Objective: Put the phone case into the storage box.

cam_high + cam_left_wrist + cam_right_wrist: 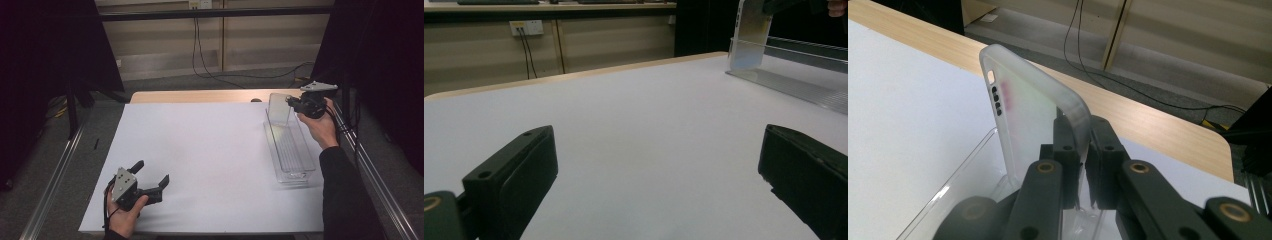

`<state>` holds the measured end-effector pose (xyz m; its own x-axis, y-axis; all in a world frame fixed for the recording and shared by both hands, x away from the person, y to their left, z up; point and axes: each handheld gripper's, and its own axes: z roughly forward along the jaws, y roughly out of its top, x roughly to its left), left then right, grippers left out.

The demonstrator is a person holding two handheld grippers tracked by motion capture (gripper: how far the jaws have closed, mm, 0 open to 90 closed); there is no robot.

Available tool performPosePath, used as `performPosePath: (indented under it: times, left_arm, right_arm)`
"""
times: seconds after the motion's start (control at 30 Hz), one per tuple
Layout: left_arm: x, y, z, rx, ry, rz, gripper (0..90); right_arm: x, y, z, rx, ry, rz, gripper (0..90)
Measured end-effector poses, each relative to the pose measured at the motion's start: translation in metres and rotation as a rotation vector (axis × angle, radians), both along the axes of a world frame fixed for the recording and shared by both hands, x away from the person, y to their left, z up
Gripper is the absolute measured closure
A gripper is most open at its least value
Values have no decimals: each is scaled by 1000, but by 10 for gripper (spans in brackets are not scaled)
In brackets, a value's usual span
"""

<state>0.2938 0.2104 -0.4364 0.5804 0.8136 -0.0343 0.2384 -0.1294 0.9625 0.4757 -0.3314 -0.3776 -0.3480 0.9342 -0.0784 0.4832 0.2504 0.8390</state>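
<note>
A frosted translucent phone case [279,107] stands upright over the far end of a clear plastic tray [296,172] at the table's right side. My right gripper [290,101] is shut on the case's edge. In the right gripper view the case [1033,110] rises between the jaws of the right gripper [1083,137], camera cut-out at the upper left, above the tray's wall [955,187]. My left gripper [151,172] rests low at the near left of the white sheet [210,145], open with nothing in it. From the left gripper [654,165] the case [751,35] and tray [794,85] lie far right.
A wooden table edge [200,96] shows beyond the sheet. Black cables [210,70] trail over the floor behind the table. Metal rails [55,175] run along both sides, with dark curtains behind them.
</note>
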Motion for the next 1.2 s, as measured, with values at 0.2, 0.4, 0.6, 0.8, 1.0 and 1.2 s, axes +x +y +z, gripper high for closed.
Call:
performPosePath:
  times: [0.2, 0.4, 0.6, 0.8, 1.0, 1.2]
  left_arm:
    - [-1, -1, 0, 3, -4, -5, 25]
    - [-1, -2, 1, 17, -16, -8, 25]
    - [-1, -3, 1, 18, -16, -4, 26]
    - [-1, -2, 1, 20, -18, -8, 25]
    - [-1, -2, 1, 21, -18, -8, 25]
    - [-1, -2, 1, 20, -17, -6, 25]
  right_arm:
    - [7, -2, 1, 4, 9, 22, 838]
    - [8, -8, 0, 4, 24, 3, 831]
    - [10, -10, 0, -23, 44, -9, 824]
    - [13, -8, 0, -41, 39, -19, 817]
    - [16, -6, 0, -32, 36, -37, 811]
    - [17, -7, -1, -21, 39, -51, 808]
